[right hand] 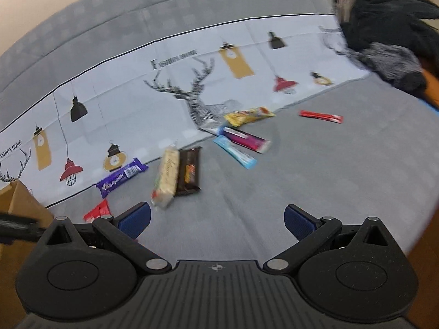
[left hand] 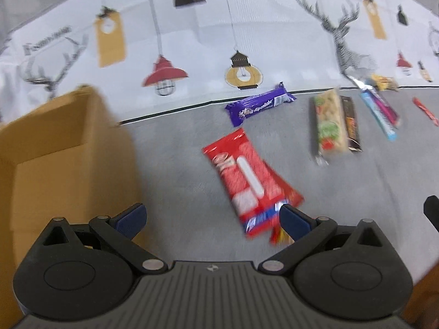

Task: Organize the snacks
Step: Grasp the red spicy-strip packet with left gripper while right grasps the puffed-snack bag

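Observation:
My left gripper (left hand: 212, 220) is open and empty, above the grey cloth. A red snack pack (left hand: 247, 175) lies just ahead of it, its near end by the right finger (left hand: 295, 220). An open cardboard box (left hand: 63, 150) stands to the left. A purple Alpenliebe bar (left hand: 260, 104) lies further back. My right gripper (right hand: 216, 220) is open and empty. Ahead of it lie a beige wafer pack (right hand: 167, 175), a dark brown bar (right hand: 189, 171), the purple bar (right hand: 120, 178), a blue bar (right hand: 236, 153), a pink bar (right hand: 247, 138), a yellow pack (right hand: 248, 116) and a thin red stick (right hand: 321, 116).
A white cloth printed with lamps and deer (right hand: 123, 101) covers the back of the surface. A dark furry garment (right hand: 389, 35) lies at the far right. The box corner (right hand: 19, 203) and the red pack's edge (right hand: 97, 211) show left of my right gripper.

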Demonstrator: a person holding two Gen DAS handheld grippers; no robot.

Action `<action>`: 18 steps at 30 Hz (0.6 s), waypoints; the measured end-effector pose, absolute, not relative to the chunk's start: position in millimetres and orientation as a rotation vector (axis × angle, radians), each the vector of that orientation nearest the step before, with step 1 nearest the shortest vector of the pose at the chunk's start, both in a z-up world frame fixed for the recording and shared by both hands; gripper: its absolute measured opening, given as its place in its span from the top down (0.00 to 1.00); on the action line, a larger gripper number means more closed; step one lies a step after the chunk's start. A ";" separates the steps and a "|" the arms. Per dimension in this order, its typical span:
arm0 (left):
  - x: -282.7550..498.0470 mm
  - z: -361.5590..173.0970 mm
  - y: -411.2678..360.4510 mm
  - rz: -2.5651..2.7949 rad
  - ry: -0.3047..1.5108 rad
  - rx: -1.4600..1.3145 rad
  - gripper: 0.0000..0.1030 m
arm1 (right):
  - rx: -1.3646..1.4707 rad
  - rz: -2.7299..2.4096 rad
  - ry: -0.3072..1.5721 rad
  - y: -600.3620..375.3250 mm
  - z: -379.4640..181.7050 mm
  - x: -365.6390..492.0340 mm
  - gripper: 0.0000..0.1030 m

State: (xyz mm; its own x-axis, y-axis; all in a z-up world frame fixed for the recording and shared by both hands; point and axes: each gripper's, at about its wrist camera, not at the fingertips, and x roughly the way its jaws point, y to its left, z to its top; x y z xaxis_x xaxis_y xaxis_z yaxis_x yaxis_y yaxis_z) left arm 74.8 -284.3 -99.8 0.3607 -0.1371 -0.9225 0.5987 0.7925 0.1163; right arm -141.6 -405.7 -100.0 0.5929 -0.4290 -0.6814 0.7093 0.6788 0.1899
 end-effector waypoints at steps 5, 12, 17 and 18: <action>107.8 -148.1 -314.5 -0.520 1.217 0.449 0.00 | 0.431 -0.630 0.668 -423.4 -128.8 -93.1 0.00; 137.9 -179.3 -322.8 -0.420 1.249 0.444 0.00 | 0.337 -0.582 0.703 -432.2 -153.4 -39.5 0.00; 159.2 -191.3 -308.9 -0.356 1.274 0.408 0.00 | 0.257 -0.515 0.752 -430.2 -170.7 0.1 0.00; 162.5 -193.0 -305.5 -0.366 1.286 0.378 0.00 | 0.232 -0.508 0.766 -428.2 -175.1 7.0 0.00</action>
State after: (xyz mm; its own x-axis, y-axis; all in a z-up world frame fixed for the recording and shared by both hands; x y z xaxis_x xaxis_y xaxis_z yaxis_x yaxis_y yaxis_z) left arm 162.5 -305.5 -193.0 0.2413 -0.0526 -0.9690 0.4650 0.8827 0.0679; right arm 7.0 -428.2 -175.1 0.6079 -0.3531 -0.7112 0.5179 0.8552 0.0181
